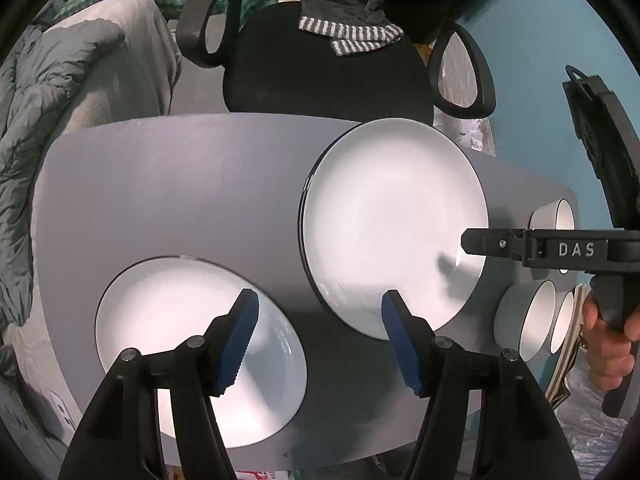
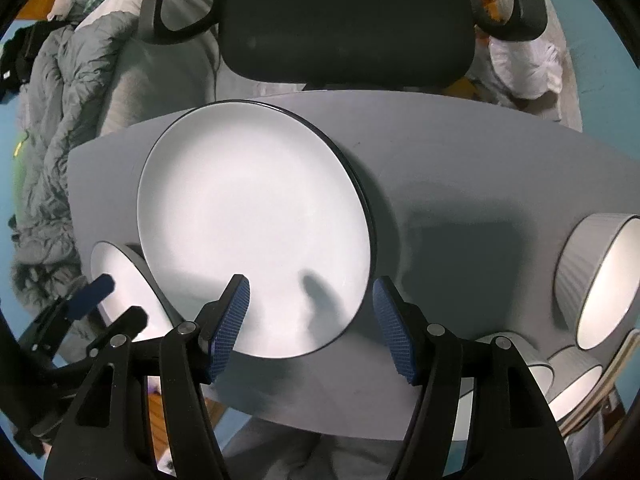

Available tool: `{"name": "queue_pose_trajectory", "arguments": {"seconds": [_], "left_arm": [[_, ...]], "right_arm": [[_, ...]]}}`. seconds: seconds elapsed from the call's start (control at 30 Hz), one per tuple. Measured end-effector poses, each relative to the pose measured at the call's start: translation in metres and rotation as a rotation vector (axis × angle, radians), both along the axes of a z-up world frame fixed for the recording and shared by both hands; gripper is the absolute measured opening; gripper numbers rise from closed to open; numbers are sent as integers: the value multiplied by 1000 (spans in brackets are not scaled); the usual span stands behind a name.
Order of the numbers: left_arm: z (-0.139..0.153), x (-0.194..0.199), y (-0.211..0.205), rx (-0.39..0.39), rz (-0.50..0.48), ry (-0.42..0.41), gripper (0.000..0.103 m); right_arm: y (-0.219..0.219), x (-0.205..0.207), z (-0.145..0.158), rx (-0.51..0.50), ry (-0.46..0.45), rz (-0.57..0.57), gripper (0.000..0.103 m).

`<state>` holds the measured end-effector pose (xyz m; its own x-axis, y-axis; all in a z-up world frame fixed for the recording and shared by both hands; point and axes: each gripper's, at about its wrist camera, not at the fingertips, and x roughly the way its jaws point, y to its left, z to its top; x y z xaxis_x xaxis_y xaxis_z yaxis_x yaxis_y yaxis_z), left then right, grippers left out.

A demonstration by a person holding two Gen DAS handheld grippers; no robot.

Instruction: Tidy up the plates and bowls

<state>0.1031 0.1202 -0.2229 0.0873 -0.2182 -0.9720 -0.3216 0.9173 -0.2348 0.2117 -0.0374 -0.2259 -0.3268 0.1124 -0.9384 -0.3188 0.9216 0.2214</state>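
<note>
White plates lie on the grey desk (image 1: 180, 184): a stack of big plates (image 2: 256, 232) at its far edge, one plate (image 1: 192, 340) near the left edge. Both the left claw (image 1: 320, 344) and the right claw (image 2: 310, 328) hang above them, fingers apart and empty. Bowls (image 2: 600, 280) stand at the right edge.

Grey table (image 2: 460, 168), white plates (image 2: 252, 224), bowls (image 2: 600, 276)

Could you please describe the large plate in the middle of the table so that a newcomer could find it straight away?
Start at the grey table in front of the black office chair. The large plate lies near the table's middle on its chair side, with the bowls off to one end. It is white with a thin dark rim, clearly wider than the smaller plate beside it, and seems to rest on another plate.
</note>
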Motion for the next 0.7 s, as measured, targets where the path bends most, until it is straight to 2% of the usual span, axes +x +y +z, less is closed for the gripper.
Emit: {"name": "queue_pose_trajectory", "arguments": {"seconds": [0.13, 0.37, 0.43, 0.7], "left_arm": [[14, -10, 3, 1, 23, -30, 67], [39, -36, 11, 47, 41, -67, 71], [45, -45, 13, 61, 47, -76, 75], [64, -83, 30, 98, 106, -102, 77]], "right_arm": [[5, -12, 14, -18, -79, 62, 66], [17, -32, 50, -29, -224, 213, 66], [22, -38, 58, -30, -258, 253, 66], [41, -63, 86, -1, -333, 371, 66]]}}
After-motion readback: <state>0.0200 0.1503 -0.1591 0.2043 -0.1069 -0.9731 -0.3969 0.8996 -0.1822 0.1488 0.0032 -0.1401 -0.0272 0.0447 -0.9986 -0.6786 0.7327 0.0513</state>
